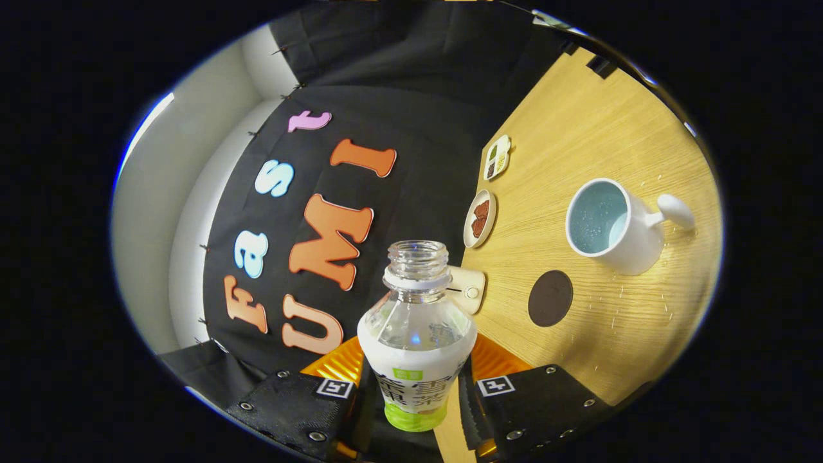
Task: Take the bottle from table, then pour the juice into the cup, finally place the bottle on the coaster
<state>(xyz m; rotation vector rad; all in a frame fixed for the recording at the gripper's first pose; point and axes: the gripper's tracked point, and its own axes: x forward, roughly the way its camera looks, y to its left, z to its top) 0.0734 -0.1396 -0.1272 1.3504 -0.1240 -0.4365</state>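
1. While the gripper (416,392) clamps both fingers on the bottle (416,334), held clear of the table (598,128) with the whole scene rolled sideways, a loose grip on the smooth label could let it twist or slip.
2. Its cap is off, so any leftover juice could spill short of the cup (614,225); the bottle looks nearly empty.
3. The cup, well beyond the fingers to the right, seems to hold pale liquid.
4. Between bottle and cup lies the dark coaster (550,298), bare; a tilted landing there could topple the bottle.
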